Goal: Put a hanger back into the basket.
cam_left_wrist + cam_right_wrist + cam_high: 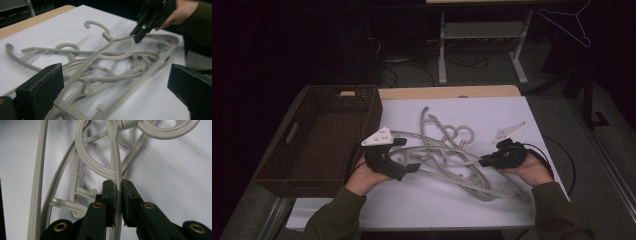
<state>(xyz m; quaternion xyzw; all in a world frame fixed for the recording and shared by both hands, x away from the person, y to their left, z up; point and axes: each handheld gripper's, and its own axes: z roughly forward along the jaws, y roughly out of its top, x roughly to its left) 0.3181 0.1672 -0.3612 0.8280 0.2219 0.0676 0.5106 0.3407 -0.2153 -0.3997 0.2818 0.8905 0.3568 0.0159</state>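
- A tangled heap of grey plastic hangers lies on a white sheet covering the worktop, just right of a dark woven basket.
- The right tool, on the side of the heap away from the basket, is clamped on the thin bar of one hanger.
- The left tool, between the basket and the heap, has its jaws spread wide, gripping nothing; hanger bars lie between and below them.
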